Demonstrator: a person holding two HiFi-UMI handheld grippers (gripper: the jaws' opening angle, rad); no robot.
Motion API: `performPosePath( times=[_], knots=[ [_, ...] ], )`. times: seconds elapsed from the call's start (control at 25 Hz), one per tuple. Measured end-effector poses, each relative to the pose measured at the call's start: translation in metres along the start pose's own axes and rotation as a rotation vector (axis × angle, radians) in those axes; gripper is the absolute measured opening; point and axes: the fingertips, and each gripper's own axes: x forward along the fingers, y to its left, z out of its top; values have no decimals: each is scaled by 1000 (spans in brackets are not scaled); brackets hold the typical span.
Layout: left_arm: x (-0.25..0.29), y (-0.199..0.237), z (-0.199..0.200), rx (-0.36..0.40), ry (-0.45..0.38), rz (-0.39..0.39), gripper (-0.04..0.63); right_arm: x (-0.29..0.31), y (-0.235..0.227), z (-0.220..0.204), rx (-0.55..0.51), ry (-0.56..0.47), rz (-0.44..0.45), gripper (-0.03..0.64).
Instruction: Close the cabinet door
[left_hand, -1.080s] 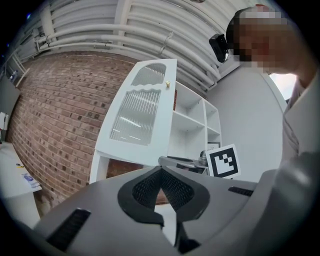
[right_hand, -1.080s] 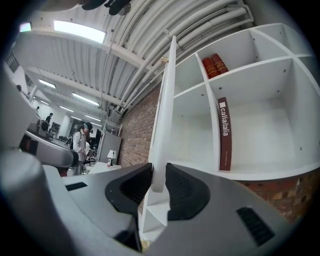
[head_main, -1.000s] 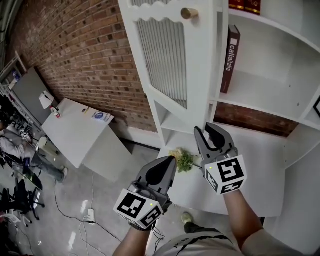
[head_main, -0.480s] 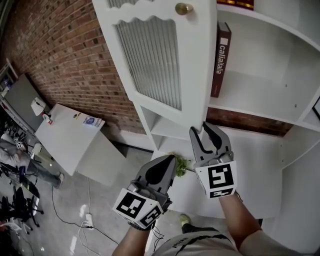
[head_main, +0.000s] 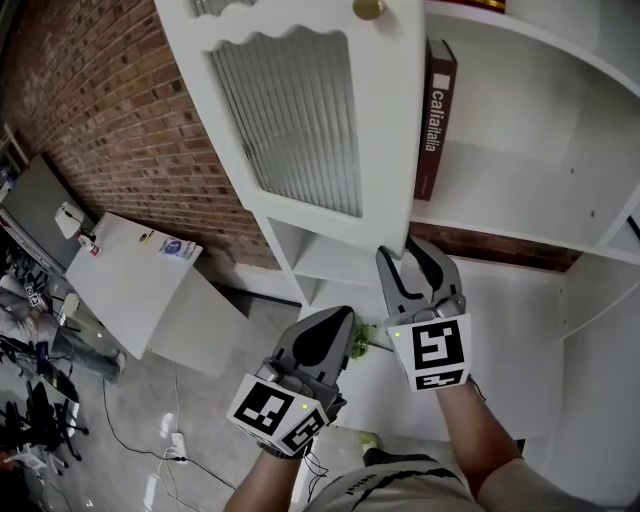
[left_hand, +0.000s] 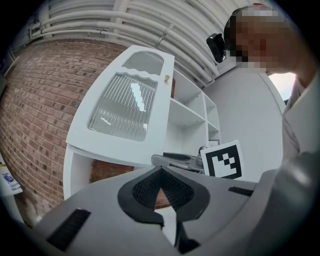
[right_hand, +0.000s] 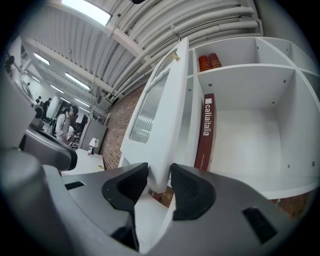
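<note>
Jaws of right gripper, just opening, straddle corner of cabinet door; left gripper closed.

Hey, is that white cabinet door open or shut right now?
Open. The cabinet door stands swung out from the shelves, leaving the dark red book uncovered.

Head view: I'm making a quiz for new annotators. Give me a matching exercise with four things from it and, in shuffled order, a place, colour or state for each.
Things:
1. cabinet door
2. book
3. knob
4. left gripper

Descriptions:
a. jaws together, nothing between them
b. dark red, standing upright on a shelf
c. white, swung open
d. gold, on the door's front

Pairs: 1-c, 2-b, 3-d, 4-a
</note>
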Motion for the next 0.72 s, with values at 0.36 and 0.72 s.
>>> performPosePath(
  times=[0.36,0.72],
  knots=[
    [19,6,-4,-5,9,-7,9,15,-18,-4,-13,-1,-30,150],
    [32,15,-5,-3,12,-6,9,30,-31,-9,-22,13,-45,155]
  ],
)
